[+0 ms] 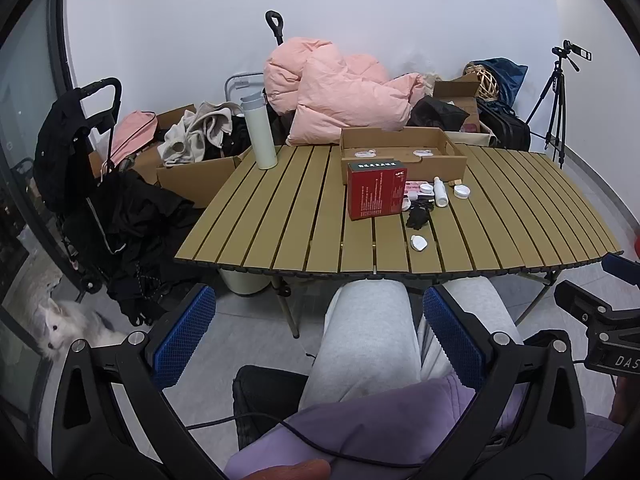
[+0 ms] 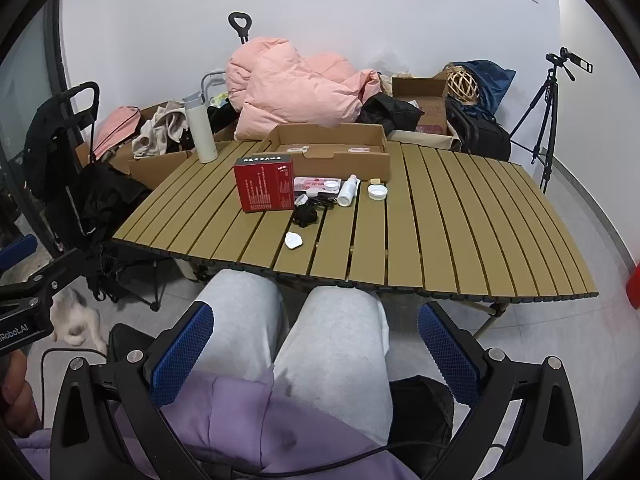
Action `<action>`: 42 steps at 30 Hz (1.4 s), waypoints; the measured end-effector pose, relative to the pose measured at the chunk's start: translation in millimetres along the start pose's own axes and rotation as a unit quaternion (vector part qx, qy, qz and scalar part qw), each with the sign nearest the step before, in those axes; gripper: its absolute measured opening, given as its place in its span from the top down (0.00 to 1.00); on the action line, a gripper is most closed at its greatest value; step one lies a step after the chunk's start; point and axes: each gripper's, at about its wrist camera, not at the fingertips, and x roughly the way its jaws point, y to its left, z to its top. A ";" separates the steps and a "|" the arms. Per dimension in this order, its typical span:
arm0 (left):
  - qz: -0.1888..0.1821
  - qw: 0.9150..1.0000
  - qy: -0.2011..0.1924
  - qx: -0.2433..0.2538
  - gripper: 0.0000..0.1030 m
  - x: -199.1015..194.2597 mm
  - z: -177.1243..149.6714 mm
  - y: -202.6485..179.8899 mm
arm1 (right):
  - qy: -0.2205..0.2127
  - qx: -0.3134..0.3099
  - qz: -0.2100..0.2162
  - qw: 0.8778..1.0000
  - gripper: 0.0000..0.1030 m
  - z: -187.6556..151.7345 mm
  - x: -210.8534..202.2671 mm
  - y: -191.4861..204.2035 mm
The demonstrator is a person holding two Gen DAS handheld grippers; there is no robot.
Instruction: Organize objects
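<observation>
Both grippers wait above the lap, fingers spread wide, nothing held.

The small items lie at 12 o'clock on the slatted table [image 2: 460, 216], beside the red box [image 2: 265, 184]; the white bottle [image 2: 347, 191] may roll, and the white case [image 2: 293, 239] could catch in a gap between slats.

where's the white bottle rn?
The white bottle lies on its side on the slatted table, centre in both views, between the pink packet and the round white lid, before the cardboard tray.

Lighting: even, soft, bright indoor; shadows faint. Focus: sharp centrally. Distortion: strong fisheye curvature, black vignette at corners.
</observation>
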 end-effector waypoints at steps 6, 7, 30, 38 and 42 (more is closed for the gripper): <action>0.001 1.000 -0.001 0.000 0.00 -0.5 0.2 -0.3 | -0.002 0.002 0.000 1.000 0.00 0.5 -0.3 -1.0; 0.001 1.000 -0.001 0.000 0.00 -0.6 0.0 -0.4 | -0.002 0.002 0.000 1.000 0.00 0.5 -0.4 -1.3; 0.001 1.000 -0.003 0.001 0.00 -1.4 0.0 -1.9 | -0.015 -0.007 0.004 1.000 0.00 1.9 -5.6 1.0; 0.001 1.000 -0.003 0.002 0.00 -0.5 -0.5 -2.3 | -0.012 -0.008 0.006 1.000 0.00 1.5 -3.5 2.6; 0.001 1.000 -0.003 0.003 0.00 -0.5 -0.9 -2.4 | -0.015 -0.009 0.006 1.000 0.00 1.4 -5.2 2.7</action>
